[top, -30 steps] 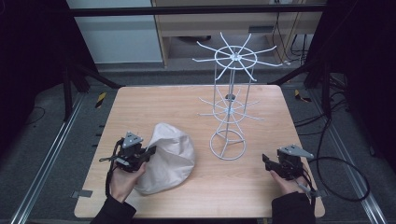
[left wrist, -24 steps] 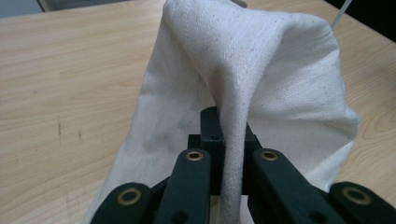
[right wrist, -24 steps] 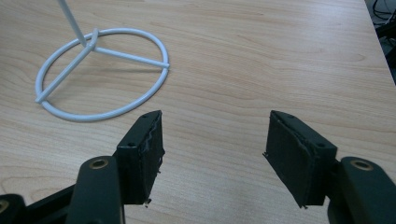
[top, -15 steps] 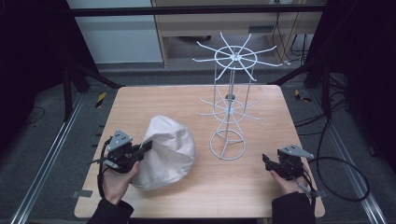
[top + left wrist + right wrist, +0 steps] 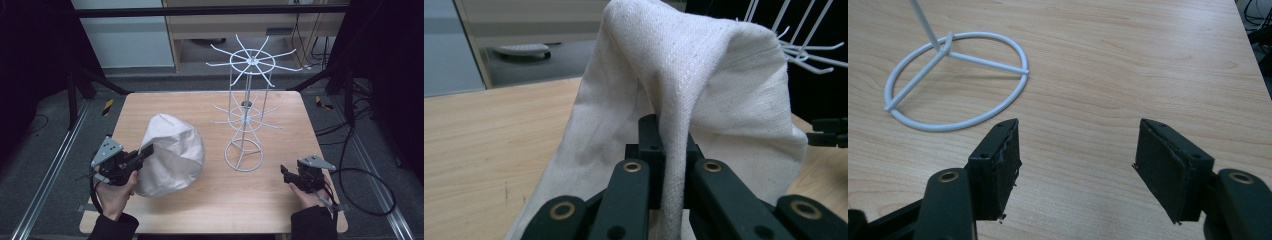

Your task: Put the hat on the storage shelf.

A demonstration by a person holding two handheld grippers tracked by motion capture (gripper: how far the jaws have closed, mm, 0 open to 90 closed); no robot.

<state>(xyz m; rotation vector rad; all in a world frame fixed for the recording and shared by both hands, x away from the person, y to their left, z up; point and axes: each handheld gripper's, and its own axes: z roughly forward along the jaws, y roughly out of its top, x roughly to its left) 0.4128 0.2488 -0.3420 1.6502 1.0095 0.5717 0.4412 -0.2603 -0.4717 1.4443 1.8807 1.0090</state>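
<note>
Cloth bag [image 5: 170, 155], off-white canvas, soft and light by look: will sag and fold, not slip; best held by seam or rim fold. Sits on wooden table [image 5: 200, 107] left of centre, tented upward. Left gripper [image 5: 142, 154] clamped on bag's thick edge fold, fabric pinched between jaws. Right gripper [image 5: 284, 172] jaws apart, empty, low over table near front right edge. White wire rack [image 5: 246, 110] stands just right of bag; its prongs likely to snag cloth. Open room toward back left.
</note>
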